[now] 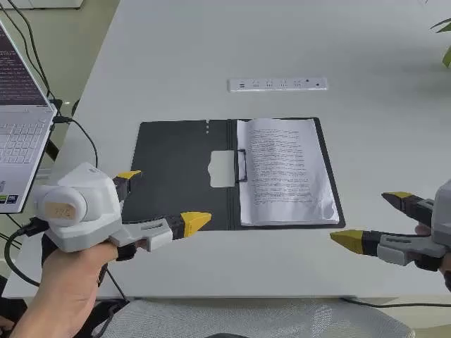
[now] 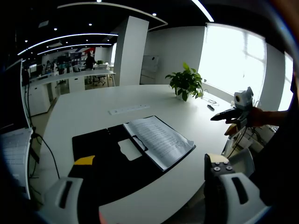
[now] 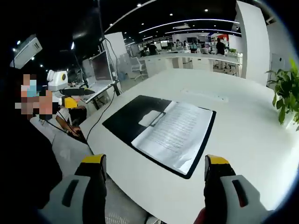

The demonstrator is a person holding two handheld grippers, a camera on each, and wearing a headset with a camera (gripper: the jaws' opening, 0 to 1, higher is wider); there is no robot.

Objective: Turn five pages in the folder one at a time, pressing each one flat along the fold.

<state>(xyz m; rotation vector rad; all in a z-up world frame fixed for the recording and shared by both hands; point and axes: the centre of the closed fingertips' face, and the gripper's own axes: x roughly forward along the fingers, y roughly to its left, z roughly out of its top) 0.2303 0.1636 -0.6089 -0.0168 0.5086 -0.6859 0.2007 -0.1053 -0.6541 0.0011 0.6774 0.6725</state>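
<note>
The left tool (image 1: 162,198) has its jaws spread and grips nothing. One tip overlaps the near edge of the folder (image 1: 176,169), but contact cannot be confirmed. The right tool (image 1: 372,218) also has its jaws spread and empty, and its body is cut off at the frame edge. The folder lies open on the bench (image 1: 176,42), ahead of both tools. The page stack (image 1: 282,172) occupies the half nearer the right tool, and its print is illegible. A power strip (image 1: 277,84) lies beyond the folder. A laptop (image 1: 17,141), outboard of the left tool, is partly cut off.
</note>
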